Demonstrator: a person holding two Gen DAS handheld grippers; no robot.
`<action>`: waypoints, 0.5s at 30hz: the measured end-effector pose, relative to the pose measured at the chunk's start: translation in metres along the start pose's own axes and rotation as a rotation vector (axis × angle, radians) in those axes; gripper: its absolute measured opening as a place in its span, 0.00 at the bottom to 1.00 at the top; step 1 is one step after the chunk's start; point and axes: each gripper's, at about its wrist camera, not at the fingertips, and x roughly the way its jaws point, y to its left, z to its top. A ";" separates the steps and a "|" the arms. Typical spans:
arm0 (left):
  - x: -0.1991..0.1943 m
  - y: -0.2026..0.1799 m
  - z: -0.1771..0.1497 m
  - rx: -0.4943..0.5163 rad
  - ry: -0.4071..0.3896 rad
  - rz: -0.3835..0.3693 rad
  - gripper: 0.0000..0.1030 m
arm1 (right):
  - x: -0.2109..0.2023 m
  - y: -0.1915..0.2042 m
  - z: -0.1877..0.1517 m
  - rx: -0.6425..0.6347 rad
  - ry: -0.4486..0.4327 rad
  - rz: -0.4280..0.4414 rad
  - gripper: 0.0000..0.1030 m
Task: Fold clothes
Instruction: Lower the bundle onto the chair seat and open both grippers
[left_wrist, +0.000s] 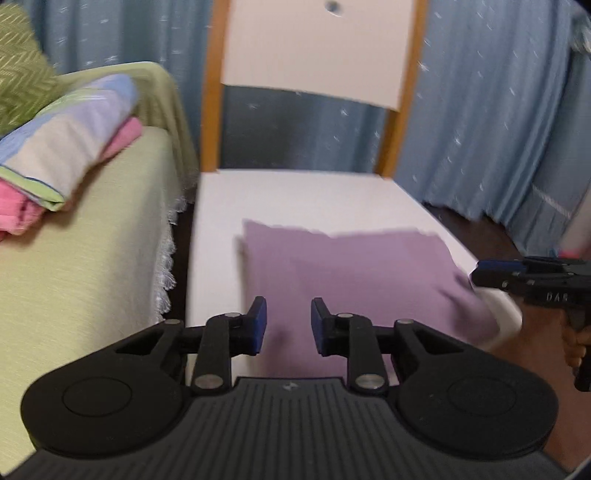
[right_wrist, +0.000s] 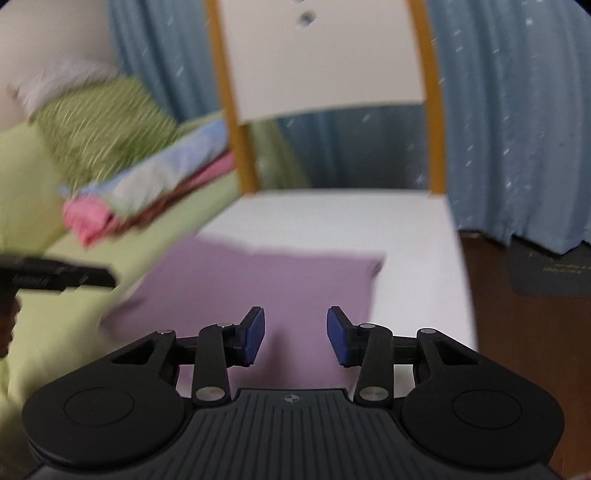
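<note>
A flat folded lilac cloth (left_wrist: 343, 280) lies by the white chair seat's (left_wrist: 295, 195) front edge. Both the left gripper (left_wrist: 288, 325) and the right gripper (right_wrist: 295, 334) are released, holding nothing. Only the right wrist view shows a dark mat (right_wrist: 546, 273) on the floor.

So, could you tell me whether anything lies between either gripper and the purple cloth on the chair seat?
Nothing visible does. The purple cloth lies flat on the white chair seat, and both the left gripper and the right gripper hang open just above its near edge with nothing between the jaws.

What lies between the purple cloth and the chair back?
Only bare white seat between the purple cloth and the chair back; both wrist views show it.
</note>
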 end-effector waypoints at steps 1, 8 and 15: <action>0.005 -0.003 -0.005 0.003 0.018 0.008 0.19 | 0.001 0.004 -0.007 -0.010 0.016 0.003 0.36; 0.018 -0.007 -0.025 -0.029 0.048 0.024 0.16 | 0.005 -0.003 -0.021 -0.077 0.074 -0.055 0.24; 0.011 -0.015 -0.031 -0.034 0.032 0.016 0.16 | 0.002 -0.007 -0.023 -0.102 0.094 -0.095 0.24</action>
